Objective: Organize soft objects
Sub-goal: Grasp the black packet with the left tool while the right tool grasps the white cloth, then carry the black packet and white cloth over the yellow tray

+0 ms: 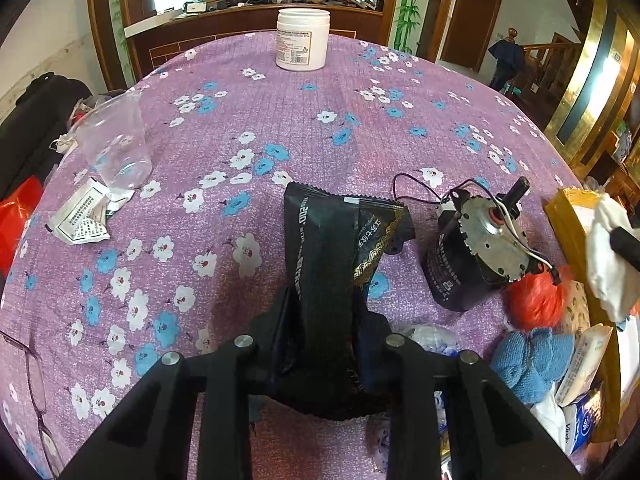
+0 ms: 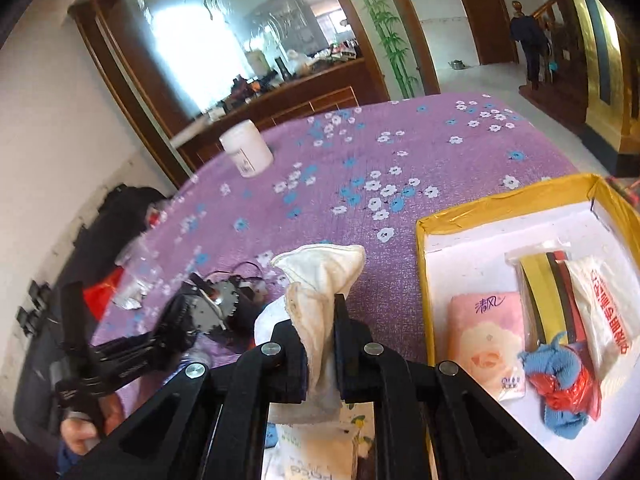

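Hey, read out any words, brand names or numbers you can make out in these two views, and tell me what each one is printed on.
"200": black snack pouch; its other print is too distorted to read.
"清风": pink tissue pack in the yellow box.
"Vind": blue tissue pack, cut off at the frame edge.
White jar label: too small to read.
White sachet, red characters: too skewed to read.
Motor label and crumpled white wrapper: too small to read.

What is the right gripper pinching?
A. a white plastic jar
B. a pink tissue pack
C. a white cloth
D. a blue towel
C: the right gripper is shut on the crumpled white cloth, which sticks up between its black fingers, above the purple flowered tablecloth.
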Motion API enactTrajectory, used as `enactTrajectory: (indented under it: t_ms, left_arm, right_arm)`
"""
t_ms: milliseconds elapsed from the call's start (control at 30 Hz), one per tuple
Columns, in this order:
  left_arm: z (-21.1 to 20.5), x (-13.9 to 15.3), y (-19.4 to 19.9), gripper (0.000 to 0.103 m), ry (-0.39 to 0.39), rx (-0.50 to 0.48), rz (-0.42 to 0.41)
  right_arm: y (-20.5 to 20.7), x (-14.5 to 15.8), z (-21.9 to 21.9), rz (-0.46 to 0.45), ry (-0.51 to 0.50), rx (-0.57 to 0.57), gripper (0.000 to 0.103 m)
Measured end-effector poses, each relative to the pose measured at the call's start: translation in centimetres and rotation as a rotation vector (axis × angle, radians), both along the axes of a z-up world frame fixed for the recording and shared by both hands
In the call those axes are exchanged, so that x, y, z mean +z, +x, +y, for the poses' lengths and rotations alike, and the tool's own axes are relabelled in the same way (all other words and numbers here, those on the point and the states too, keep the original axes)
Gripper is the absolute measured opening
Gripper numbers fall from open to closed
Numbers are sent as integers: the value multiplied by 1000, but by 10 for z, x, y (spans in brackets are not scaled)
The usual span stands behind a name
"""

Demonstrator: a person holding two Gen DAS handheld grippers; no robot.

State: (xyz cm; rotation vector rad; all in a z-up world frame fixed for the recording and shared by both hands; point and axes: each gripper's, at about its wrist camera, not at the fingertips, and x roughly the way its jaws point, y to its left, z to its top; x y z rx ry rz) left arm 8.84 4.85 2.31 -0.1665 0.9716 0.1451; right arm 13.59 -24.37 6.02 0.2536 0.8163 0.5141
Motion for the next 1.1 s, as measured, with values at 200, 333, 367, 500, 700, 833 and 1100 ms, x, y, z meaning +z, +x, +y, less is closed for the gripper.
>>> enactTrajectory:
  t_ms: [200, 333, 367, 500, 700, 833, 1100]
  left_arm:
    - [-2, 4, -3, 26, 22, 6, -21]
    - [-2, 12, -8, 26, 16, 5, -60]
    - [-2, 14, -9, 26, 14, 1, -71]
    - [-5, 18, -12, 26, 8, -10, -95]
    - [-8, 25, -15, 26, -10, -19, -125]
    - [-10, 29, -17, 26, -28, -30, -144]
    - [-19, 44, -23, 26, -48, -48, -183]
  right_arm:
    - [-3, 9, -17, -34, 52, -22, 11]
    - [-3, 16, -29, -67, 55, -61, 11]
    - [-2, 17, -32, -69, 55, -71, 11]
    - [3, 16, -46, -56, 74, -106, 11]
    - [7, 20, -64, -76, 64, -171, 11]
    - [11, 23, -86, -88, 73, -232, 11]
    - [26, 15, -139, -33, 144, -356, 11]
